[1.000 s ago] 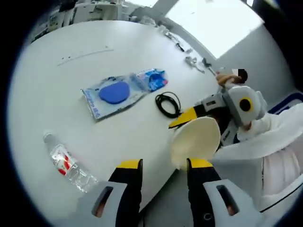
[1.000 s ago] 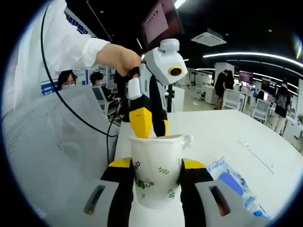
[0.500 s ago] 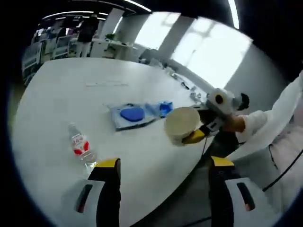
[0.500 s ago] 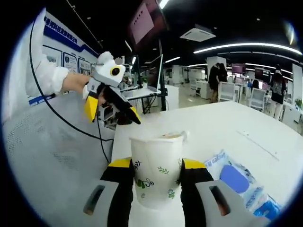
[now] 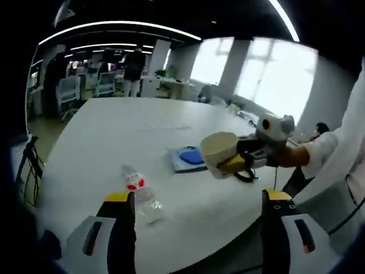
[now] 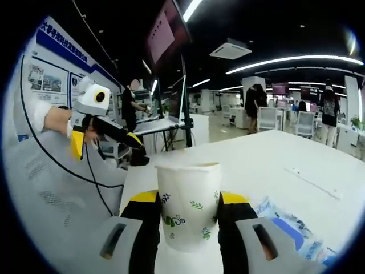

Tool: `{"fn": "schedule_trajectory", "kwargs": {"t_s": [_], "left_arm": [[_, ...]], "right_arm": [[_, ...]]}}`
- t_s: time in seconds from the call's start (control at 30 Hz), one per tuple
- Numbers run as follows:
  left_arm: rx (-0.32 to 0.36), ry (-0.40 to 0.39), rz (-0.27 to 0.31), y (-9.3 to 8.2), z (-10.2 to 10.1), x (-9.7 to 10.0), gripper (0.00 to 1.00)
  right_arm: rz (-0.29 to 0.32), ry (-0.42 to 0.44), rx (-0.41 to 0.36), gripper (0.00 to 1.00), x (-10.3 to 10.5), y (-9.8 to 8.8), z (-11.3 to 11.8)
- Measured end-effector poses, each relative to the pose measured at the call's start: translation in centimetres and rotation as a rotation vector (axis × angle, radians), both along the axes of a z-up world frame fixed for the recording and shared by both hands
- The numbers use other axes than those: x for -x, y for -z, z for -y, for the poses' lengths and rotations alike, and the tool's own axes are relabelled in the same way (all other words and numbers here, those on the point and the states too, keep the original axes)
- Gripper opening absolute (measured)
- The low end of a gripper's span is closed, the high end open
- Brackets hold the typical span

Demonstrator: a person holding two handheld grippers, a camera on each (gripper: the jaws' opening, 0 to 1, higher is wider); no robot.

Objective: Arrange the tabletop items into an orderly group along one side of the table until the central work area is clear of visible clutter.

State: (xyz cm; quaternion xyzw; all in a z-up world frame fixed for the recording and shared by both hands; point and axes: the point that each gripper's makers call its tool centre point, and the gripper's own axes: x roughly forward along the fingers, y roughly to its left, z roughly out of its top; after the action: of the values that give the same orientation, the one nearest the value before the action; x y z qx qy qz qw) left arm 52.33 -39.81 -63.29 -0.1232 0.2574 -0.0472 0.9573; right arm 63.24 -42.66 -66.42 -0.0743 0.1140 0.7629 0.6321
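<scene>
Paper cup (image 6: 189,205): white with small leaf prints, upright, clamped at its sides between the right gripper's two yellow-tipped jaws, raised above the near edge of the table; seen in the left gripper view (image 5: 219,152) tipped with its mouth toward the camera, near the blue pack.
Right gripper (image 6: 189,212): closed around the paper cup; in the left gripper view (image 5: 236,161) coming in from the right, carried by a hand in a white sleeve.
Left gripper (image 5: 197,228): jaws spread wide apart, nothing between them, hovering over the near table edge; in the right gripper view (image 6: 105,142) far left, held by a hand, jaws apart.
Water bottle (image 5: 141,196): clear plastic with a red and white label, lying on its side on the table, just beyond the left jaw.
Blue pack (image 5: 187,158): flat clear wrapper with a blue oval item inside, lying past the middle of the table; in the right gripper view (image 6: 293,233) near right, beside the right jaw.
Black cable (image 5: 246,175): small coil on the table below the cup, partly hidden.
Table (image 5: 114,134): broad and white, bare across its far half.
Background: office with ceiling light strips, desks, chairs and people standing far off.
</scene>
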Motion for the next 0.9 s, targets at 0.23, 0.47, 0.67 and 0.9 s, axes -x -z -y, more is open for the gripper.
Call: {"fn": "schedule_trajectory", "kwargs": {"t_s": [0.23,0.47,0.67,0.9], "left_arm": [[0.0,-0.02,0.019,-0.3,-0.4,0.1,0.87],[0.0,-0.051,0.042,-0.7,-1.4,0.1,0.86],[0.012,-0.068,0.034,-0.2,-2.3,0.4,0.83],[0.047,-0.081,0.047,-0.4,-2.5,0.6,0.78]], "right_arm": [[-0.022,0.015,0.002,0.36,-1.0,1.1,-2.7],[-0.003,0.02,-0.012,0.36,-2.8,1.4,-5.3],[0.017,0.037,0.016,0.36,-5.5,2.5,-8.1],[0.028,0.048,0.018,0.37,-7.1,3.5,-11.0]]}}
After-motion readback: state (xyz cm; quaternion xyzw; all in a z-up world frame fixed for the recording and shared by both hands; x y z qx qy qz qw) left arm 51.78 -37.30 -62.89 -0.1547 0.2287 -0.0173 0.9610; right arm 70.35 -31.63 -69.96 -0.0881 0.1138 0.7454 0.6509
